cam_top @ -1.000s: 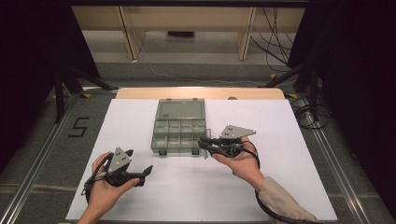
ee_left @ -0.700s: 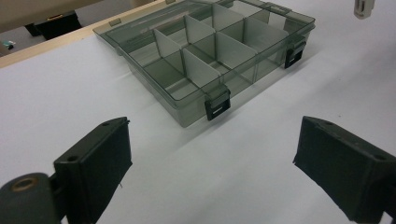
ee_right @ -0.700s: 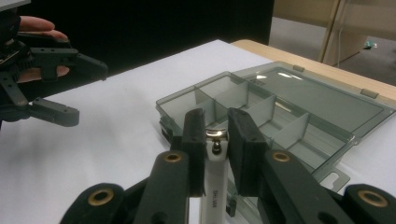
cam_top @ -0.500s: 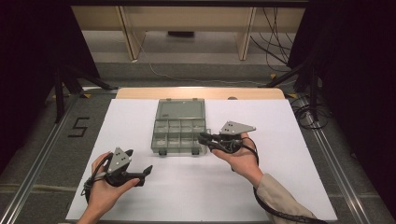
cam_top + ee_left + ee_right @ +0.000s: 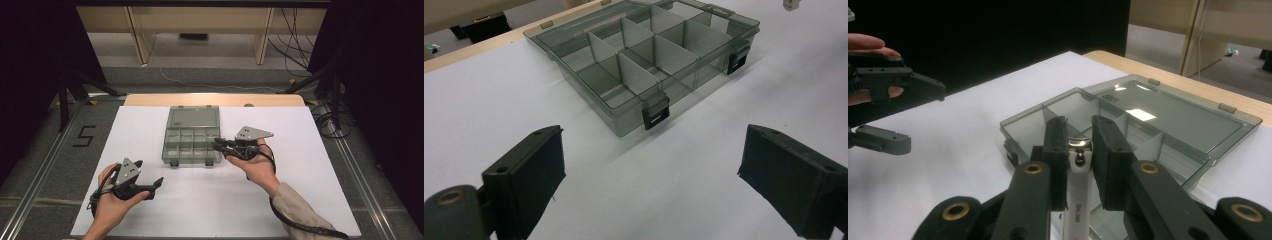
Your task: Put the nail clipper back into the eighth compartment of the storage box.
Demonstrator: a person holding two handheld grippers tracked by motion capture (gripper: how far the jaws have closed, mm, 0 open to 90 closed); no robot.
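Item in hand: white nail clipper with metal tip [image 5: 1077, 175], clamped in right gripper [image 5: 220, 145] at centre frame over smoky transparent compartment box [image 5: 191, 143], lid open; left gripper [image 5: 152, 186] apart, lower left; next, probably lowering into a compartment.

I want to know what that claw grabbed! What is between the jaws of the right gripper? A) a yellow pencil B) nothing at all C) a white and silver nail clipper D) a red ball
C: in the right gripper view the right gripper has its jaws pressed on a white nail clipper with a silver metal end, held over the open compartment box.
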